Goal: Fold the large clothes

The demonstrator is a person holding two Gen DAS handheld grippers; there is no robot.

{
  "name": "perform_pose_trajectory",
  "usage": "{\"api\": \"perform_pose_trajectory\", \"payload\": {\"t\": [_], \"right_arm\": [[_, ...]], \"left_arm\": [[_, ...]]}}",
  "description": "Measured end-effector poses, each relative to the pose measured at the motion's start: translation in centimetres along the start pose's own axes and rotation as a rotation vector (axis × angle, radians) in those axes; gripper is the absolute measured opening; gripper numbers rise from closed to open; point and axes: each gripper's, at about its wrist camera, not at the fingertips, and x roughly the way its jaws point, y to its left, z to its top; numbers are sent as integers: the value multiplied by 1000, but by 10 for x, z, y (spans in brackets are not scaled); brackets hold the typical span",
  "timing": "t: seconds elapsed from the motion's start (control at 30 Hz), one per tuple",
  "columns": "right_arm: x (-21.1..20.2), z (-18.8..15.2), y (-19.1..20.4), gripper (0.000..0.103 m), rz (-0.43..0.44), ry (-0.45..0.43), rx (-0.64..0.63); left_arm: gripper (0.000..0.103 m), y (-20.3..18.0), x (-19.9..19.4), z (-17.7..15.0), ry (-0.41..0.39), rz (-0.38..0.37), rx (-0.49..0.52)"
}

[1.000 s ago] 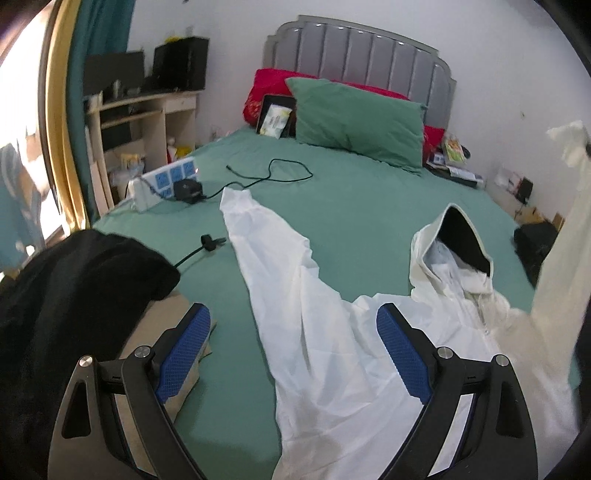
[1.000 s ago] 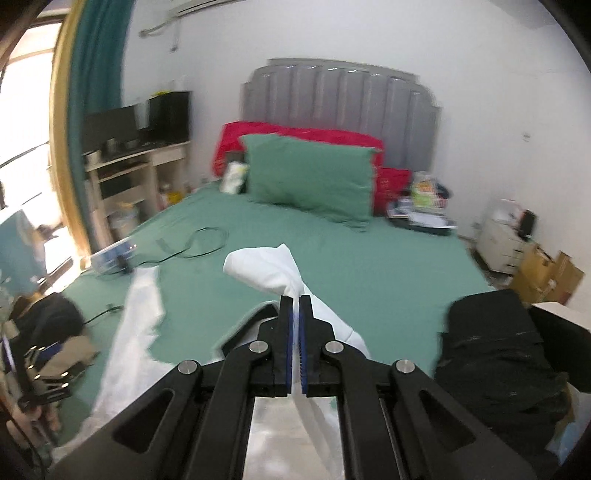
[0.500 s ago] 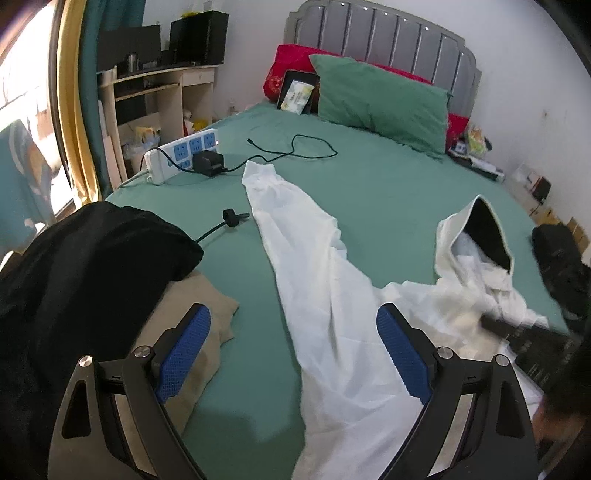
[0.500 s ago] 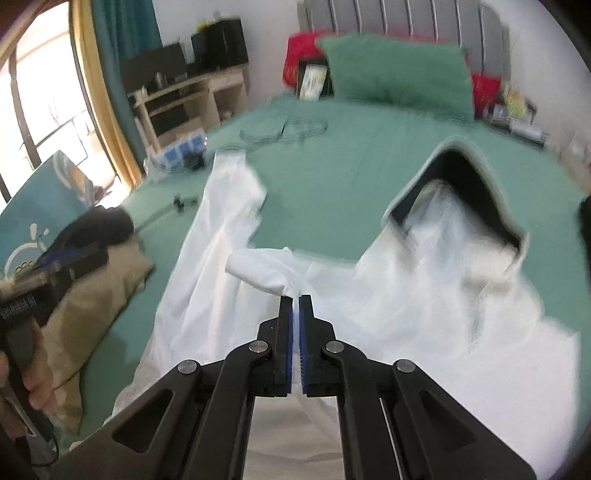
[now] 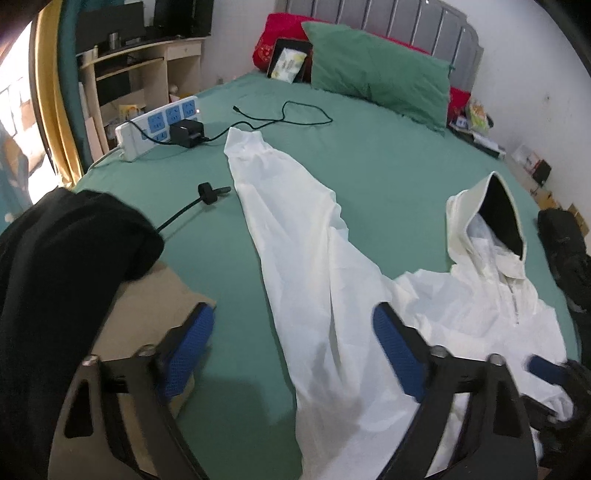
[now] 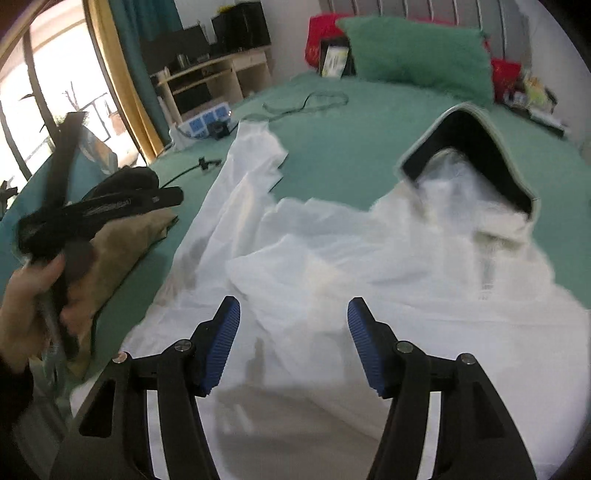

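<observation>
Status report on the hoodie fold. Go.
Right tongs just opened, nothing held. Left tongs open, empty. White hoodie unfolded on bed. Charger cable beside its sleeve.

1. Left wrist view: low over the bed's (image 5: 388, 155) near left edge, angled down toward the headboard (image 5: 388, 22).
2. Right wrist view: close above the white hooded garment (image 6: 369, 266), facing likewise.
3. Shared: garment, power strip (image 5: 159, 127), green pillow (image 6: 417, 55).

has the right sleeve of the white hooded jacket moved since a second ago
Yes. The right gripper had it pinched up level with the green pillow; its jaws have just been opening, and the sleeve now lies folded across the white hooded jacket.
</observation>
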Motion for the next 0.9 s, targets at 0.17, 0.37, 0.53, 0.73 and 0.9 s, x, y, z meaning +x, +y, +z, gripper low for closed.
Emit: {"api": "perform_pose_trajectory", "payload": {"t": [0.17, 0.37, 0.53, 0.73, 0.9], "right_arm": [[-14, -18, -23, 61, -95, 4, -30], [25, 21, -13, 61, -66, -13, -3], [89, 84, 29, 60, -8, -45, -5], [172, 142, 86, 56, 72, -16, -33], [233, 164, 115, 51, 98, 54, -62]], "left_arm": [[80, -1, -15, 15, -51, 56, 44], [80, 18, -47, 46, -180, 135, 76], [80, 68, -33, 62, -141, 186, -23], [80, 113, -14, 58, -76, 175, -104], [80, 135, -13, 60, -55, 118, -143]]}}
